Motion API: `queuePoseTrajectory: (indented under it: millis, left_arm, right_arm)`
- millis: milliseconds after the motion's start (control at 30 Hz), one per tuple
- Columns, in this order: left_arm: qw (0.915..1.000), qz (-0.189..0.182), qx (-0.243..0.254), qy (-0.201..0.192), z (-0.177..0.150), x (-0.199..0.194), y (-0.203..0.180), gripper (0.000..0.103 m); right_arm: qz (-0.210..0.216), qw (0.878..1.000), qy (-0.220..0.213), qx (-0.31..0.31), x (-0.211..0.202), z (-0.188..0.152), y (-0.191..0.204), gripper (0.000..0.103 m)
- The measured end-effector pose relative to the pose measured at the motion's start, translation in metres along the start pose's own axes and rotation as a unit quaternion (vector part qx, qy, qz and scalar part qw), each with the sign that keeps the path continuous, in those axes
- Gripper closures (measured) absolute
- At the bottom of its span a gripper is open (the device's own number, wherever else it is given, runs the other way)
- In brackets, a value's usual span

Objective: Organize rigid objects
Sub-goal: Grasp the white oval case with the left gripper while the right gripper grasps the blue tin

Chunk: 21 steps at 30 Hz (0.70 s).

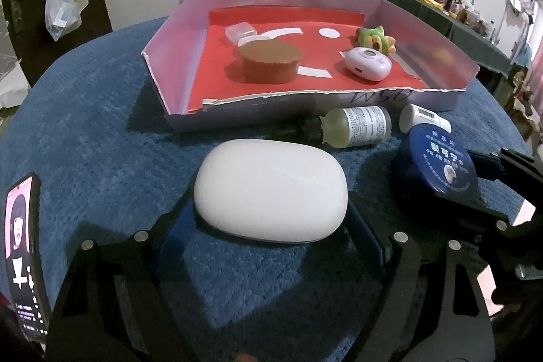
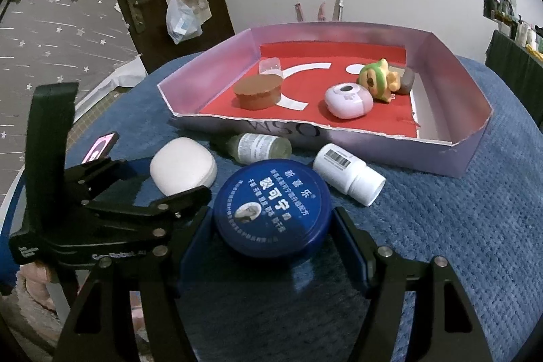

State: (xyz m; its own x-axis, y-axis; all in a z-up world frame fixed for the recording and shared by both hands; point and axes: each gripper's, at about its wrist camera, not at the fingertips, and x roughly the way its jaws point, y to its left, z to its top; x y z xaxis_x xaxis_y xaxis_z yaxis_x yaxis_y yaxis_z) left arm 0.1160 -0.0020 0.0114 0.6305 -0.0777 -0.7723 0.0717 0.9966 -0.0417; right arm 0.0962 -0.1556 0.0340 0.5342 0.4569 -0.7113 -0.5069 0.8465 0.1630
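Right wrist: box [image 2: 390,143] lettering "WSO" (handwritten)

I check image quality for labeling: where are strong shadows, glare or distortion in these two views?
Left wrist view: the white oval case is overexposed, almost featureless, and casts a dark shadow toward the camera; the box rim bends from fisheye. Right wrist view: the blue tin lid is sharp, text readable; dark vignette fills the corners.
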Motion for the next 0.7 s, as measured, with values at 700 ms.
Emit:
queuePoseTrajectory:
  millis: [700]
  left_arm:
    - [0.9989, -0.018, 0.01, -0.043, 0.0, -0.031, -0.003, 0.02]
  right_arm:
    - [0.016, 1.0, -0.019, 0.001, -0.018, 0.006, 0.007, 0.031]
